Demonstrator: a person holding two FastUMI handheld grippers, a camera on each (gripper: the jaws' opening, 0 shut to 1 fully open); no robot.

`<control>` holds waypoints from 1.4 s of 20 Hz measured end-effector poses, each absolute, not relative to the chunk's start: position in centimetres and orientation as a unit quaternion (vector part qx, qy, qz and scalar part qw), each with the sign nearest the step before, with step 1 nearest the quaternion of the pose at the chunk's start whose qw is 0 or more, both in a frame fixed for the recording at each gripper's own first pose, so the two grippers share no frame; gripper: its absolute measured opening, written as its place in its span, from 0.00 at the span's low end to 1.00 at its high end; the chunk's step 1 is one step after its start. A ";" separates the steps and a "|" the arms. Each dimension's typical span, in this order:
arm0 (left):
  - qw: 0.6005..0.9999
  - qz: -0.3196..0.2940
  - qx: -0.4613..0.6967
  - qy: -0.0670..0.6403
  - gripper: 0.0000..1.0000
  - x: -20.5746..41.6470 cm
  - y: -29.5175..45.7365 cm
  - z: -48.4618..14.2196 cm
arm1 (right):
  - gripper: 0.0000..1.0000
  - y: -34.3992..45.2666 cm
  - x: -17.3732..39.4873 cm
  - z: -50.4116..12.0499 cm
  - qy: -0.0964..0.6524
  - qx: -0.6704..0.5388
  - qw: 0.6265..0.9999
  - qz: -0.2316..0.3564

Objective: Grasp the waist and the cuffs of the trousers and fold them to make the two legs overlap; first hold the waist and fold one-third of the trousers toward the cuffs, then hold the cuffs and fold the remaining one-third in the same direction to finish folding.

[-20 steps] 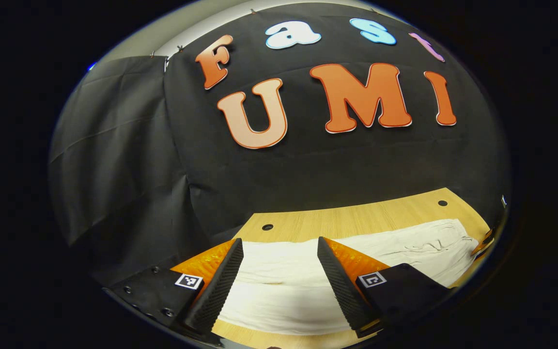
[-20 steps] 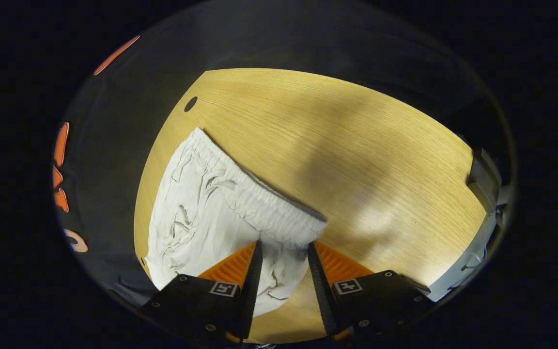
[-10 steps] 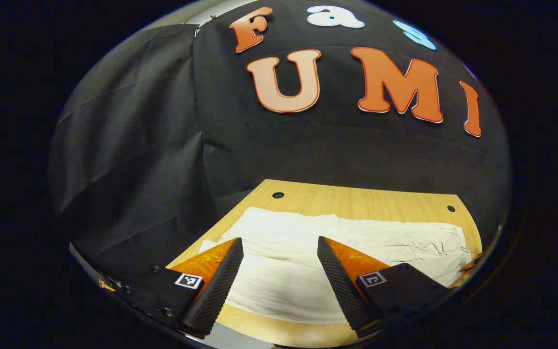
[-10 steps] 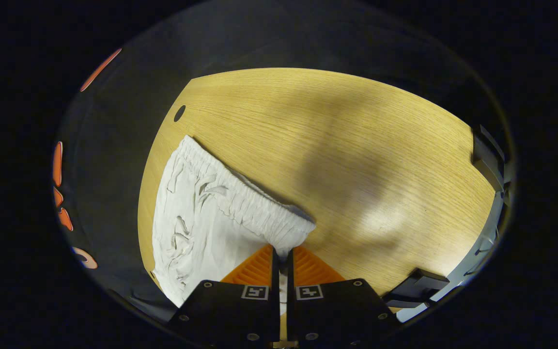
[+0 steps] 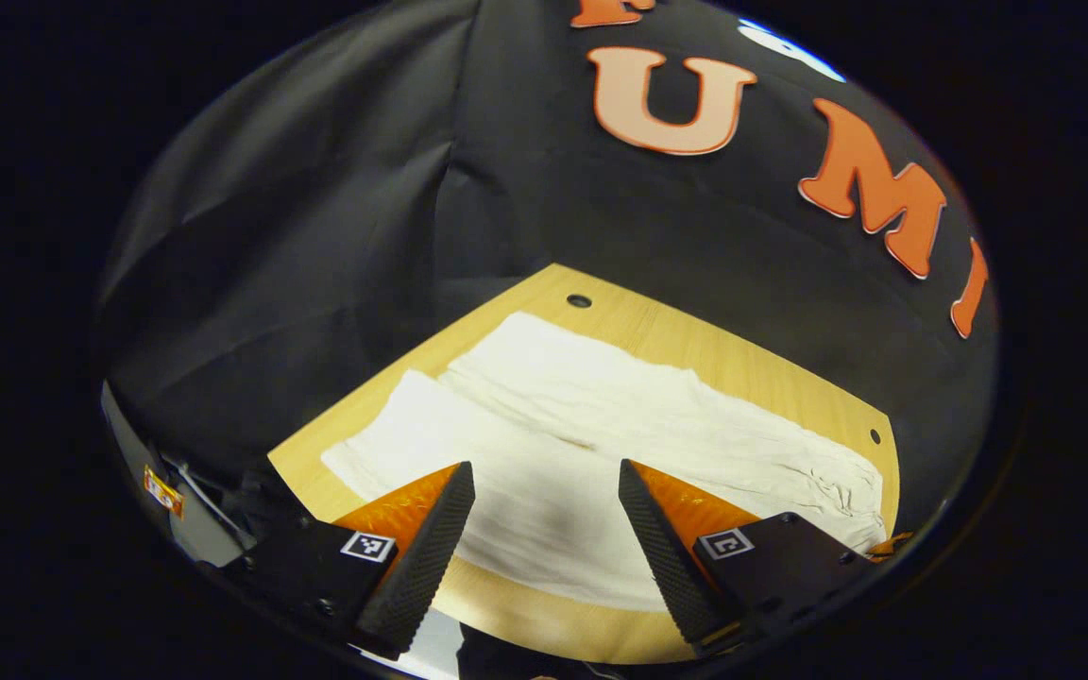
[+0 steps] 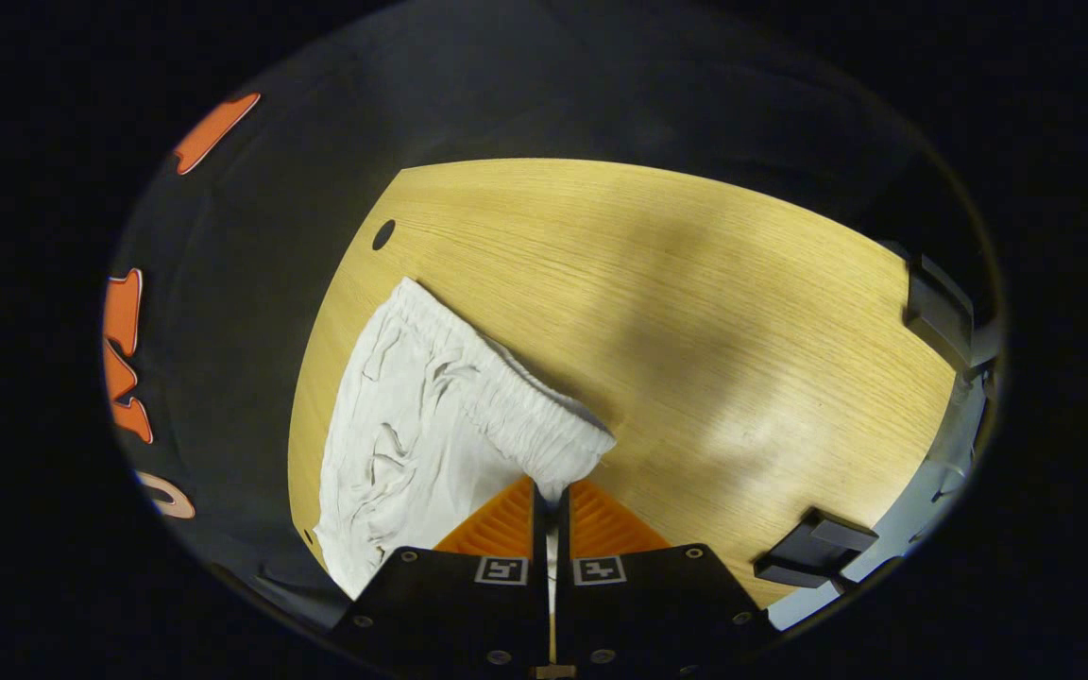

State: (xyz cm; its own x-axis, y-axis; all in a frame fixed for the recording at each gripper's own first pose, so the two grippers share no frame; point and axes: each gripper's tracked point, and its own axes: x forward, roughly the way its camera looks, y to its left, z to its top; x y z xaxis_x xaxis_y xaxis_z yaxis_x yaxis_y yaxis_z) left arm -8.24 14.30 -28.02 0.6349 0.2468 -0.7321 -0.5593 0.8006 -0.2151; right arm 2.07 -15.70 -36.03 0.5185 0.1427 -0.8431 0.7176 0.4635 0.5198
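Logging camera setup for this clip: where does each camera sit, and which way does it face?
Left gripper view: rides on the left gripper, above the table's near edge, facing the booth wall across the spread trousers; its own fingers stand apart.
Right gripper view: rides on the right gripper, looking down along the table; its own fingers are closed on the near corner of the waistband.
Shared: the white trousers and wooden table.

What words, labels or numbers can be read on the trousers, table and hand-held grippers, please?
White cloth trousers: none.
Light wooden table: none.
Square black-and-white markers on the left hand-held gripper and right hand-held gripper: patterns, no words.
Small orange sticker: too small to read.
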 end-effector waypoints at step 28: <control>0.701 0.314 -0.475 0.429 0.19 -12.6 30.1 -45.5 | 0.04 -13.8 2.6 -31.9 0.448 0.435 0.741 -0.247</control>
State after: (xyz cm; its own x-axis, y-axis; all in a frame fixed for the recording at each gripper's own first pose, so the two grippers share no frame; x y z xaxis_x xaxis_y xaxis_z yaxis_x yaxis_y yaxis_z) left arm -12.63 30.06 -45.46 0.4344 0.0319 -0.9002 -0.8479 0.3516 -0.3967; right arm 2.62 -13.85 -31.87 0.4765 0.0240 -0.8789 0.7563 0.4985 0.4236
